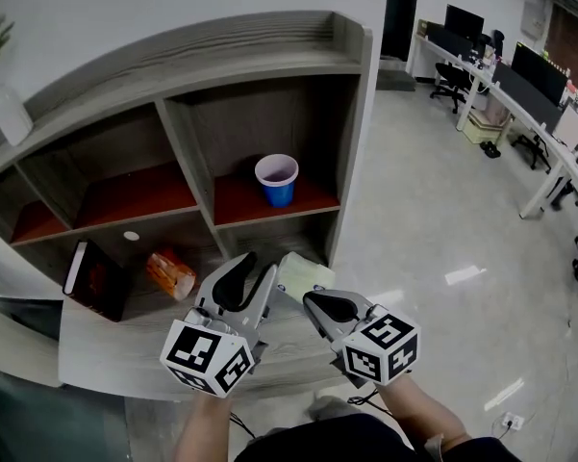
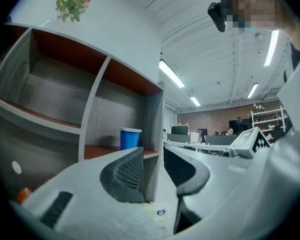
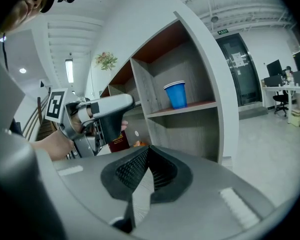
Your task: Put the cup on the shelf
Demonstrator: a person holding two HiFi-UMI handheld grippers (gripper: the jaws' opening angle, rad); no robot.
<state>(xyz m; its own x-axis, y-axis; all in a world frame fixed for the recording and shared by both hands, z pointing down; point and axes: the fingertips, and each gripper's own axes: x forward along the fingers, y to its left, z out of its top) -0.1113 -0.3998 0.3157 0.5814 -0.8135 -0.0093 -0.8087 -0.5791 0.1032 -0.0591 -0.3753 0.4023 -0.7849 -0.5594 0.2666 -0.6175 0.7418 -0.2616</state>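
Observation:
The blue cup (image 1: 277,180) stands upright on the red-brown floor of the shelf's (image 1: 361,75) right-hand compartment; it shows as well in the left gripper view (image 2: 130,137) and the right gripper view (image 3: 176,94). Both grippers hang side by side in front of the shelf, below the cup and well clear of it. My left gripper (image 1: 258,269) (image 2: 153,153) has a narrow gap between its ribbed pads with nothing in it. My right gripper (image 1: 311,299) (image 3: 148,150) has its pads meeting at the tips and holds nothing.
On the low wooden counter (image 1: 106,354) under the grippers lie a dark red book (image 1: 96,279), an orange packet (image 1: 170,272) and a pale green thing (image 1: 306,274). A white vase (image 1: 10,114) stands on the shelf top. Office desks and chairs (image 1: 519,85) fill the right.

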